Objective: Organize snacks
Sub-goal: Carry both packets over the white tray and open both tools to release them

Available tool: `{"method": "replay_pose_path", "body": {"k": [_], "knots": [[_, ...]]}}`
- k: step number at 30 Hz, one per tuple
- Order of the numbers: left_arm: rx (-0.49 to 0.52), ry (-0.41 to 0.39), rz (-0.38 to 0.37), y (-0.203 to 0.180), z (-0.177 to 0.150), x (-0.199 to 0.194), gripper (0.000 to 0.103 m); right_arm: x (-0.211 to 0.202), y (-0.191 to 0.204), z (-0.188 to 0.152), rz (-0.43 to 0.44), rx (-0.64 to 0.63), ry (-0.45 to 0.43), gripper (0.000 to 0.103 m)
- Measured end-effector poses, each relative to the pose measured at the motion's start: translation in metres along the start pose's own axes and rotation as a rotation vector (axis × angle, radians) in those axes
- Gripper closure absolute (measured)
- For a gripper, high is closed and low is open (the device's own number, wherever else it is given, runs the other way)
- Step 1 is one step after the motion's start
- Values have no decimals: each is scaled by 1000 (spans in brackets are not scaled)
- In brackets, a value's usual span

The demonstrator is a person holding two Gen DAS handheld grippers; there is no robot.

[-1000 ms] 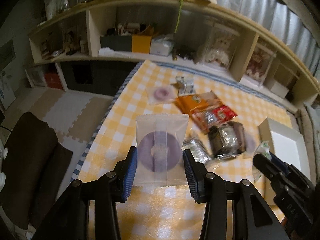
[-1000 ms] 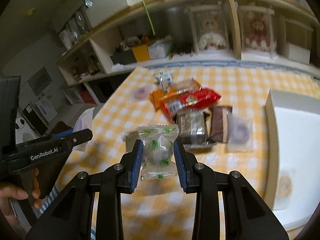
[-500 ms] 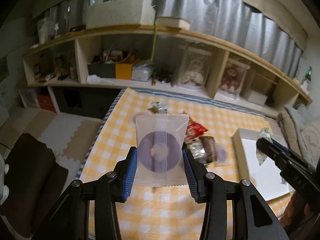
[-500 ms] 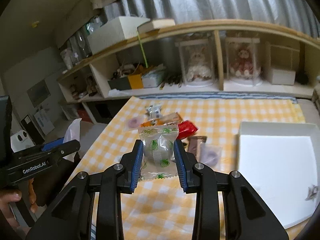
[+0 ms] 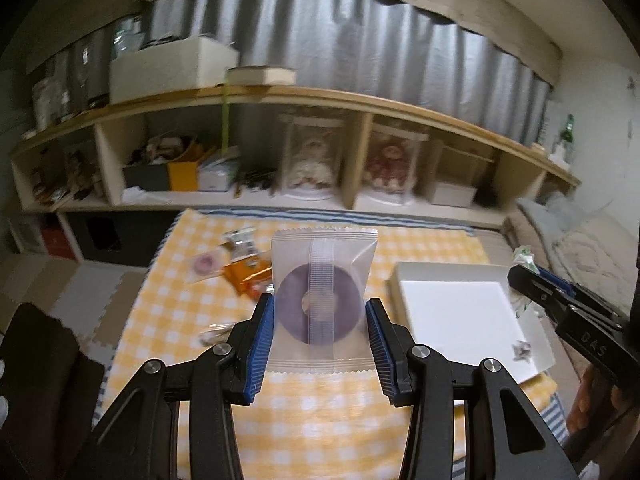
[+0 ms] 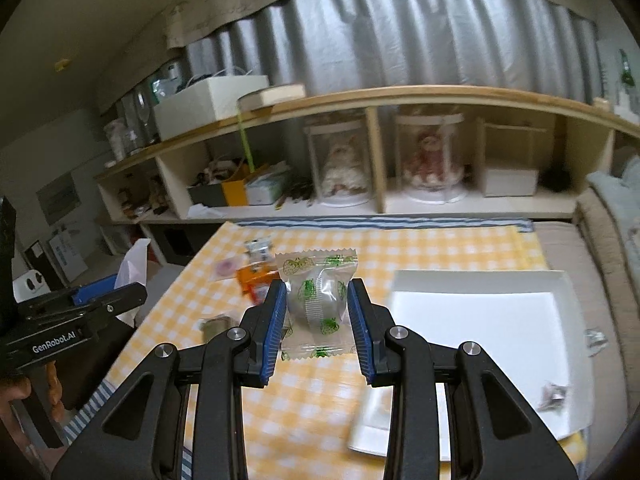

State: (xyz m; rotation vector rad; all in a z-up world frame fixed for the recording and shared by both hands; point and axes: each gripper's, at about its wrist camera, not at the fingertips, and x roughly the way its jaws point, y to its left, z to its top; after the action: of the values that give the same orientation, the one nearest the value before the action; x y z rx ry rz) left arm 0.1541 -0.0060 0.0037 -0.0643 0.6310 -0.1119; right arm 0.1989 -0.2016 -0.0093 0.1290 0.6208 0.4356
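Observation:
My left gripper (image 5: pixel 320 340) is shut on a clear packet holding a purple ring-shaped snack (image 5: pixel 322 304), lifted high above the yellow checked tablecloth (image 5: pixel 304 420). My right gripper (image 6: pixel 318 316) is shut on a clear packet with green strawberry prints (image 6: pixel 318 300), also held in the air. A white tray (image 6: pixel 480 328) lies on the right of the table with a few small wrapped sweets (image 6: pixel 554 394) near its right side. More snacks (image 5: pixel 240 264) lie in a heap at the far left of the cloth. Each gripper shows at the edge of the other's view.
A long wooden shelf unit (image 6: pixel 380 160) with dolls in clear cases and boxes runs behind the table. Foam floor mats (image 5: pixel 80 288) and a dark cushion (image 5: pixel 36 380) lie left of it. Bedding (image 5: pixel 580 240) sits to the right. A person's hand (image 6: pixel 16 392) holds the left gripper.
Both grippers have risen and drawn back from the snack heap with their packets still clamped. The table now looks smaller and farther, and the white tray has come fully into view.

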Motion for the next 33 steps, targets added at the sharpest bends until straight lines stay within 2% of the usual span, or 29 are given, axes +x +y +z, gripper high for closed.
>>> {"method": "replay_pose_path", "body": {"k": [7,17,24,33], "knots": [[29,10,-78,-45,3,15,59,-34,-50,0,-65,17,-4,71],[36,87,-186,-110,9,75,59,-60,-115,-6,-150,25,25,71],[34,174,-236,-148,3,132,59,-58,-149,-20,-174,39,80,71],[-10,293,-258,-170,-7,209,59,-33,-186,-52,-166,94,191,71]]}}
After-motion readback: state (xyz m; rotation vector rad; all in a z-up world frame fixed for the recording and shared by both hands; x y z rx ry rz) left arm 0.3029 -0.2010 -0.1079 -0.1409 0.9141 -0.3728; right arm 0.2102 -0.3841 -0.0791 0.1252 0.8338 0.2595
